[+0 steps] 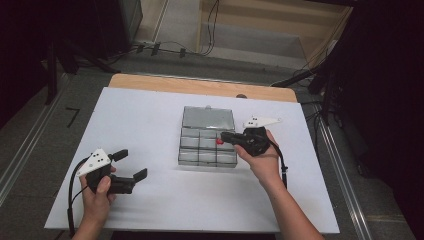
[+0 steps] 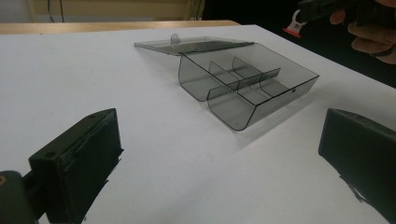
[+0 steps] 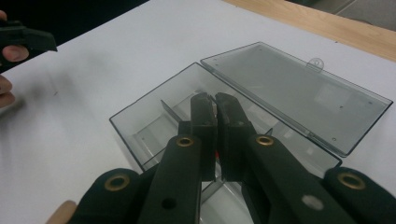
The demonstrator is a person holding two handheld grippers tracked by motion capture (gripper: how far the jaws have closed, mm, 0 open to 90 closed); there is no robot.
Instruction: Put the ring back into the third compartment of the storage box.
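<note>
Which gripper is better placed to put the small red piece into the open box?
Right: the right gripper holds the red piece above the box. The left gripper is open and beside it.

The worktop (image 1: 145, 120) is covered by a plain white sheet, with a strip of bare wood (image 1: 200, 86) showing along its far edge. A clear grey plastic box (image 1: 207, 150) with small compartments lies directly on the white surface, a little right of the middle. Its lid (image 1: 208, 118) is folded open and rests flat on the worktop toward the far edge.
</note>
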